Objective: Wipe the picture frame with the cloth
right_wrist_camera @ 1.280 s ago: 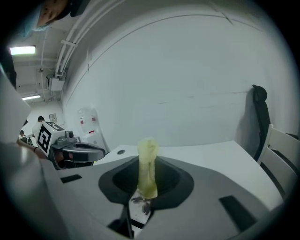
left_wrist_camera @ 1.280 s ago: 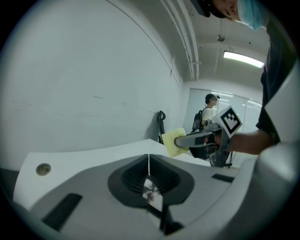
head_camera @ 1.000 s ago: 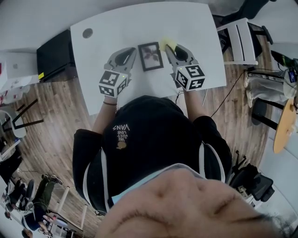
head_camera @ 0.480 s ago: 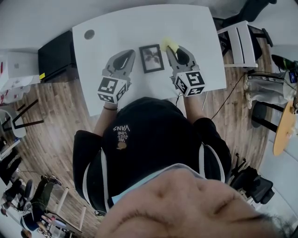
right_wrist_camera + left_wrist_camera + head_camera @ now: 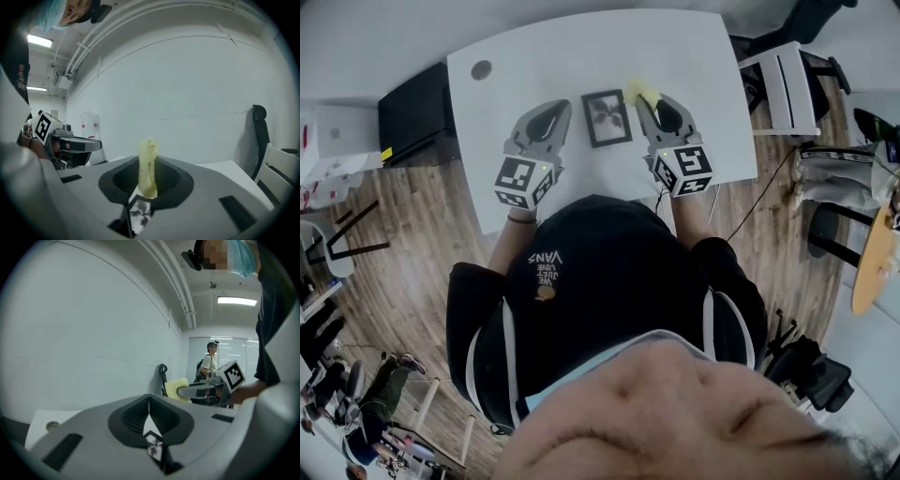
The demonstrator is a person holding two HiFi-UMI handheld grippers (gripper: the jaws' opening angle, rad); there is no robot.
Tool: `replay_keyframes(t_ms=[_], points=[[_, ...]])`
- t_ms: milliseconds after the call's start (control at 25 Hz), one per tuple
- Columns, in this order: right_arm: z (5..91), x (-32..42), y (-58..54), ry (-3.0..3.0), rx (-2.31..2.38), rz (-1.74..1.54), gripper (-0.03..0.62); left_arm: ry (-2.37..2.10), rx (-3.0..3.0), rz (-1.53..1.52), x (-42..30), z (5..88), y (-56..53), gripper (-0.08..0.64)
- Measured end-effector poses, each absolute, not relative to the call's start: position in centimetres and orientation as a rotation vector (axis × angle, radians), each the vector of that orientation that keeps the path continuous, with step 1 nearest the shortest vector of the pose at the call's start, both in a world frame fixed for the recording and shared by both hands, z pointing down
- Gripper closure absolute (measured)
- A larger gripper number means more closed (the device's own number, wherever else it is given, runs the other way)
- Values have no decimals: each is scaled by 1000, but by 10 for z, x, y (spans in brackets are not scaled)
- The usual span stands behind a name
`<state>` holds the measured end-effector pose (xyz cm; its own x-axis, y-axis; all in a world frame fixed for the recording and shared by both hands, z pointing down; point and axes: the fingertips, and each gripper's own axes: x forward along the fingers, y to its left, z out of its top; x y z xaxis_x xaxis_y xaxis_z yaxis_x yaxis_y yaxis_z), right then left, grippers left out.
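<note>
Pinching yellow cloth with right gripper just right of picture frame on counter, upper centre, with left gripper closed, empty.

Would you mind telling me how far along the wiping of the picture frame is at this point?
Done: the yellow cloth is clamped in the right gripper. In hand: it sits by a far corner of the picture frame on the table; contact can't be confirmed. The left gripper is shut and empty beside the frame. Left: the wiping itself.
</note>
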<state>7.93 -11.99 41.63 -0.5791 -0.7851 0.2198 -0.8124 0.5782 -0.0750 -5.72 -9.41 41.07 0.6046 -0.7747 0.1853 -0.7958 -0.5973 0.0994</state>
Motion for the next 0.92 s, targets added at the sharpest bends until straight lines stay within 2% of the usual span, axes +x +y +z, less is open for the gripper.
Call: replay_keyframes(t_ms=[920], points=[[420, 78, -120, -2622, 1344, 259, 525, -1306, 2635, 133, -58, 412, -91, 543]])
